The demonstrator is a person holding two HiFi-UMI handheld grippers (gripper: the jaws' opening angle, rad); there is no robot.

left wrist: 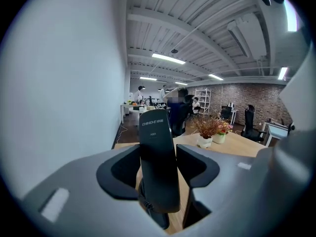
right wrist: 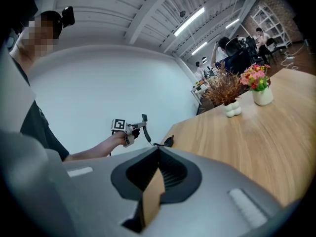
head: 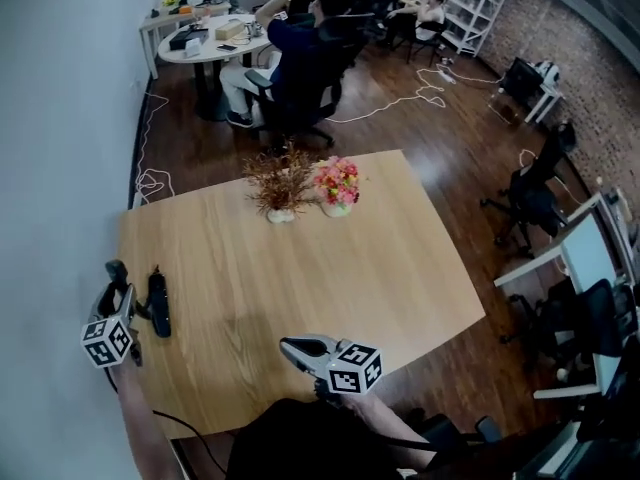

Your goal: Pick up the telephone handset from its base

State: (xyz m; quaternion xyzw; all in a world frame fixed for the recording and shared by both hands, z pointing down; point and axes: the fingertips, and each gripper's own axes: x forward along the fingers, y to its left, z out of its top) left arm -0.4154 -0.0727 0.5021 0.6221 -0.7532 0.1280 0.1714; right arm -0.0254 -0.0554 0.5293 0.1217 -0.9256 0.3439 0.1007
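A wooden table (head: 300,278) bears a dried bouquet (head: 281,190) and pink flowers (head: 337,186) upper centre, phone base (head: 159,306) at left.

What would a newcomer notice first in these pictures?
First, the black telephone handset, clamped between the fingers of the left gripper and held clear of its base near the left edge of the wooden table. Next, at the table's far edge, a vase of dried brown stems stands beside a pot of pink flowers.
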